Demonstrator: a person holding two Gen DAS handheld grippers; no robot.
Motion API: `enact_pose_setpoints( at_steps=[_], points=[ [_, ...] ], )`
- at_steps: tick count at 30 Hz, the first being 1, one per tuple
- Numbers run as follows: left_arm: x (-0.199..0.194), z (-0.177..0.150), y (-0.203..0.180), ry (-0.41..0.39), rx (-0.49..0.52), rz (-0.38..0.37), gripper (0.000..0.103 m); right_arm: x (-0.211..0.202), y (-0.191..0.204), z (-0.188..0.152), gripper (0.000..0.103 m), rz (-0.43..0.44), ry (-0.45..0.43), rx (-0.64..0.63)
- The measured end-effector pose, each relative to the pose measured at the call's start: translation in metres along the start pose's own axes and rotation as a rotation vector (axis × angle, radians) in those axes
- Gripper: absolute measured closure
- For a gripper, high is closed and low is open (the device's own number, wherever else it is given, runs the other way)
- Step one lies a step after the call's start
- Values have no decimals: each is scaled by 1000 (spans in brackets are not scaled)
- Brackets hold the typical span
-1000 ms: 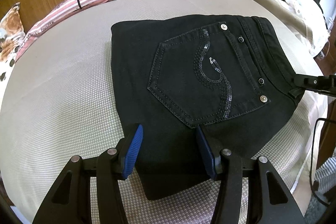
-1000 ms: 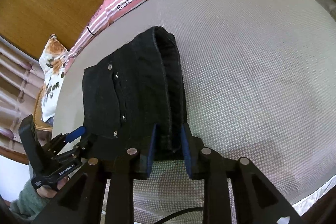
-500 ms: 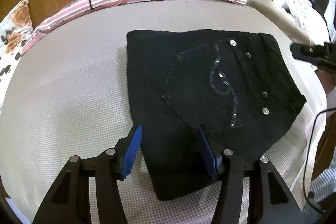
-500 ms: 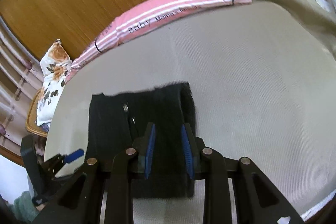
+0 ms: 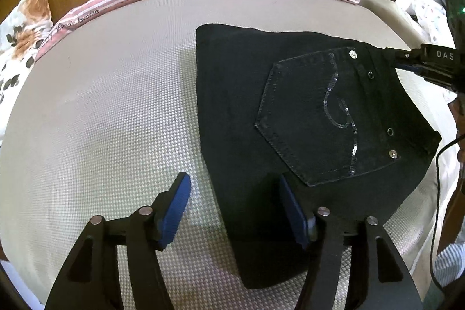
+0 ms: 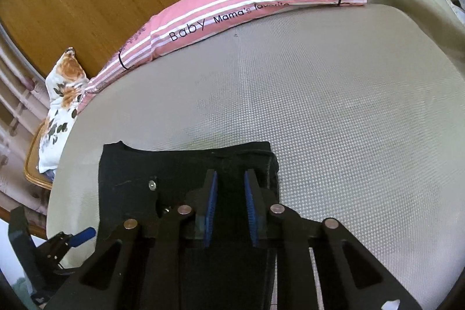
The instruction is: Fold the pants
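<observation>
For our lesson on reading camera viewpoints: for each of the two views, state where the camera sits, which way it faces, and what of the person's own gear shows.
Left wrist: sits on the left gripper, looking down at the folded black pants on the mattress; its jaws are opening, the pants' edge between them.
Right wrist: sits on the right gripper, at the pants' waistband, facing the pink pillow; jaws closing over the fabric.
Shared: pants, mattress, pillow; each view catches the other gripper at its edge.
</observation>
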State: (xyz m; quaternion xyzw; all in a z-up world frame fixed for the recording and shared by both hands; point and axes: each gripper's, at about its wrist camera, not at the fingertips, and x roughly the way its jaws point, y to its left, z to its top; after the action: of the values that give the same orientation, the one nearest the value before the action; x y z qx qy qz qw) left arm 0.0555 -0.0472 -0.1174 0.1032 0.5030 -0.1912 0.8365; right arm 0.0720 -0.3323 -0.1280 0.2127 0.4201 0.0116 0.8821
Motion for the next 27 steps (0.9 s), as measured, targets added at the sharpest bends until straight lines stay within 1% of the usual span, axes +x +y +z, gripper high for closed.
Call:
enact_pose_setpoints(
  at_steps=[4, 8, 14, 22, 27],
  points=[
    [3, 1, 2, 5, -18, -11, 37, 0, 0, -1, 87, 3, -1, -5],
    [3, 4, 3, 7, -21, -10, 37, -1, -4, -3, 87, 24, -2, 17],
    [4, 6, 1, 5, -16, -4, 37, -1, -7, -9, 87, 44, 20, 33],
    [5, 9, 2, 0, -17, -2, 37, 1, -10, -28, 86, 57, 49, 51],
    [5, 13, 5, -4, -26, -5, 37, -1, -13, -27, 85, 76, 55, 67]
  ],
)
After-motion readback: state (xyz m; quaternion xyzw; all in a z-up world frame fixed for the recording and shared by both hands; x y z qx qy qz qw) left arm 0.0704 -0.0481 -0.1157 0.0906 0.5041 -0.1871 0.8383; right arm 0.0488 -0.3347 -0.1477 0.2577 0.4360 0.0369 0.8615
